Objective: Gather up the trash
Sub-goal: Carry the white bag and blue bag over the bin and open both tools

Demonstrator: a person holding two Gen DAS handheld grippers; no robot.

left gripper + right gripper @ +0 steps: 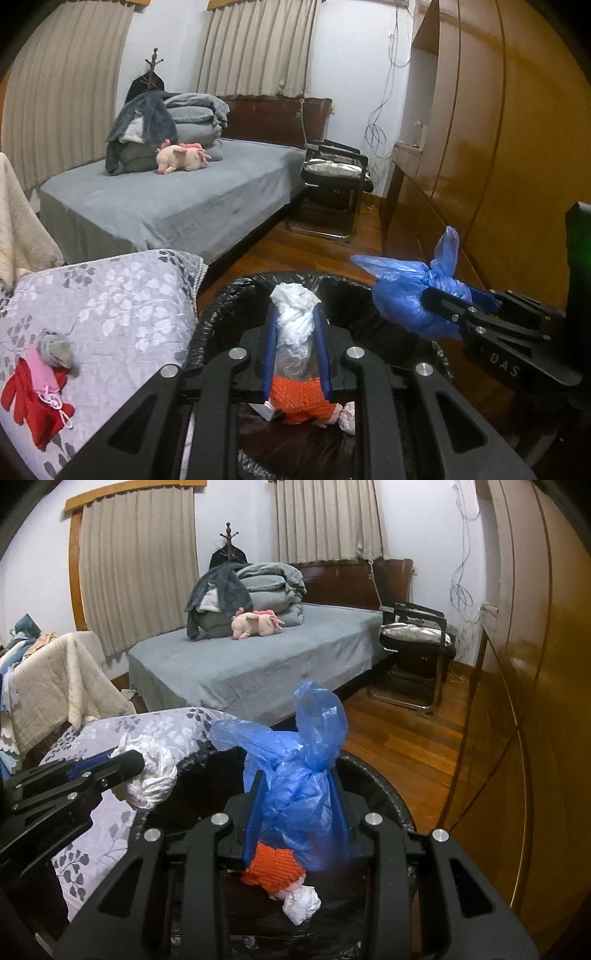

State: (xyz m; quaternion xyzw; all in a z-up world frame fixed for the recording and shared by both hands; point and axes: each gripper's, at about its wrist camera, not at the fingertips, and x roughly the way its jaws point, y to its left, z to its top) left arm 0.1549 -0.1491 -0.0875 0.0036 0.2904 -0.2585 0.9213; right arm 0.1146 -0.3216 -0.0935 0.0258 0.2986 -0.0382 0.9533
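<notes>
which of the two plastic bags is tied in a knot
The blue bag, gripped by the right gripper: its neck is cinched with loose ends sticking up. The white bag in the left gripper is only crumpled.

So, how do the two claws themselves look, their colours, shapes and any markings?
Both look alike: the left claw and the right claw have matte black angular linkage arms, round silver pivot bolts and blue finger pads. The right one carries pale "DAS" lettering. No cables or sleeves are visible.
</notes>
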